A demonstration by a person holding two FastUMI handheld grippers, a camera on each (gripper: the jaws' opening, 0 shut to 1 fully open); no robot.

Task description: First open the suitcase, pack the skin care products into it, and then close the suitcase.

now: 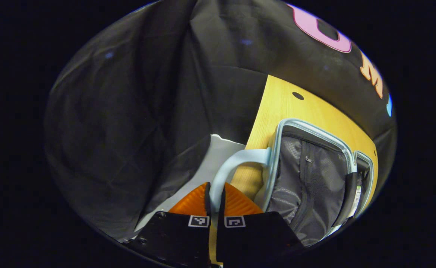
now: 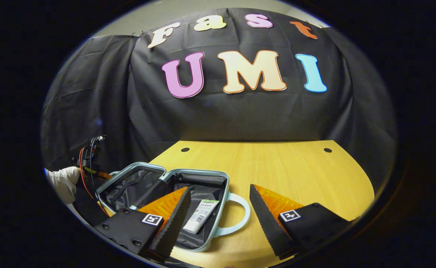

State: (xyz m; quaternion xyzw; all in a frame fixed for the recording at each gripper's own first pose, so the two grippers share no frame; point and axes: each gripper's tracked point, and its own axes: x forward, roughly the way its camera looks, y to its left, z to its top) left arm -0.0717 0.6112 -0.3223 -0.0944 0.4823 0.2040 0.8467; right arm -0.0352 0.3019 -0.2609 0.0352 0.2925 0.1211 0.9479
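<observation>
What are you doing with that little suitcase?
A person is packing skin care into a suitcase that lies open on the table. The left tool is pinching the handle on the lid's side. The right tool hangs wide open above the other half, where a tube already lies inside. The lid is not shut yet, so closing looks like the step that is left.

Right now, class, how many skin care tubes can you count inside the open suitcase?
1. A white tube lies in the suitcase half nearest the right gripper. The other half is partly hidden, so more may be out of sight.
</observation>
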